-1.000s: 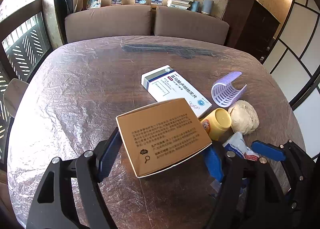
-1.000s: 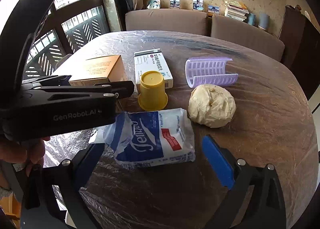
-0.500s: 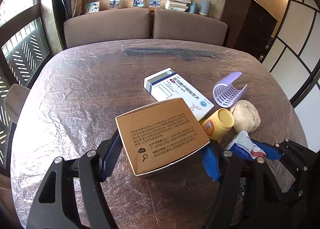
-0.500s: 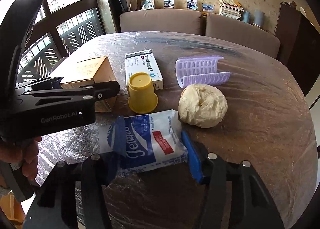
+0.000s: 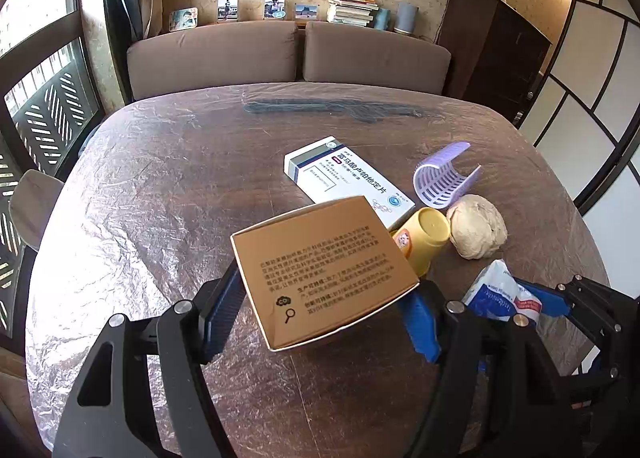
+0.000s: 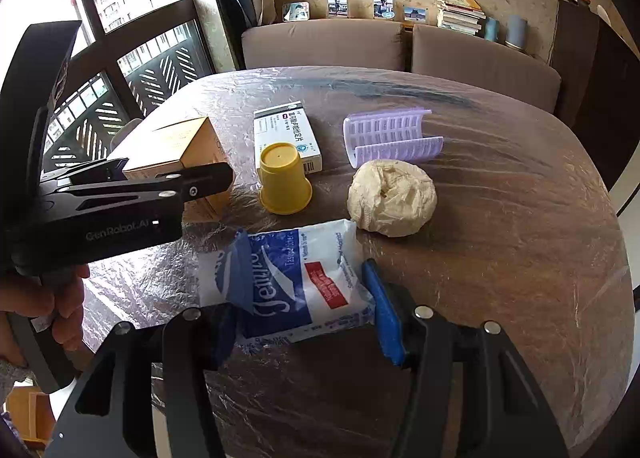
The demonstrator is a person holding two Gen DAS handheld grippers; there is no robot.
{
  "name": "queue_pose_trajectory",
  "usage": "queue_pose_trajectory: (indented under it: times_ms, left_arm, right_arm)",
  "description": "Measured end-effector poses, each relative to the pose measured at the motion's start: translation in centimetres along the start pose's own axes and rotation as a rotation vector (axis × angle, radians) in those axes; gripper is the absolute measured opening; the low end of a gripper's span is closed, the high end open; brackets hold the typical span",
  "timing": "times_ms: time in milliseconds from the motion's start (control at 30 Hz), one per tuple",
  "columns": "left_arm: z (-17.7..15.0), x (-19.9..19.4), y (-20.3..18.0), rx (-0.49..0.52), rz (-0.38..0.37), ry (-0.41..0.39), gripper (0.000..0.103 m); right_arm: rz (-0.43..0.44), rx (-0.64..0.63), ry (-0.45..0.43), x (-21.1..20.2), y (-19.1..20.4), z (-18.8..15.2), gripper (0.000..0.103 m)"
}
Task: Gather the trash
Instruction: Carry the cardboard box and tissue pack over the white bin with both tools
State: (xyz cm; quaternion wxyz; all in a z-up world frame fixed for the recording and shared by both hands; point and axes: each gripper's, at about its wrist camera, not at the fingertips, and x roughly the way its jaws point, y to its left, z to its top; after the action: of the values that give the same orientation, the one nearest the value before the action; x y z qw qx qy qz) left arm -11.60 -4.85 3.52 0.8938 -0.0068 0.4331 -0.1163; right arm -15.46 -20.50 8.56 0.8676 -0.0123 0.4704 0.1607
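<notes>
My left gripper (image 5: pixel 320 318) is shut on a brown cardboard box (image 5: pixel 320 270) and holds it tilted above the table; the box also shows in the right wrist view (image 6: pixel 180 146). My right gripper (image 6: pixel 304 318) is shut on a blue and white tissue pack (image 6: pixel 292 278), seen too in the left wrist view (image 5: pixel 496 294). On the table lie a white medicine box (image 5: pixel 344 178), an upturned yellow cup (image 6: pixel 284 178), a crumpled beige paper ball (image 6: pixel 392 198) and a purple plastic half-cylinder (image 6: pixel 392 134).
The round table (image 5: pixel 160 186) is covered with crinkled clear film. A brown sofa (image 5: pixel 288 54) stands behind it, with a dark cabinet (image 5: pixel 500 54) at the right and a window (image 6: pixel 132 18) at the left. A chair back (image 5: pixel 32 210) shows at the table's left edge.
My right gripper closed on the tissue pack and lifted it slightly. My left gripper raised the brown box a little higher off the table.
</notes>
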Motion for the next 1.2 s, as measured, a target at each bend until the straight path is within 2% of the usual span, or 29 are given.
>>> queue_pose_trajectory:
  times_ms: [533,1200]
  left_arm:
    - [-1.3,-3.3,-0.9,0.022,-0.037,-0.019,0.072]
    - [-5.7,-6.8,-3.2,0.082,-0.074,0.001,0.072]
  right_arm:
    - [-0.012,0.02,-0.016,-2.5,-0.9,-0.8,0.056]
    - [0.027,0.026,0.004,-6.2,-1.3,-4.1,0.056]
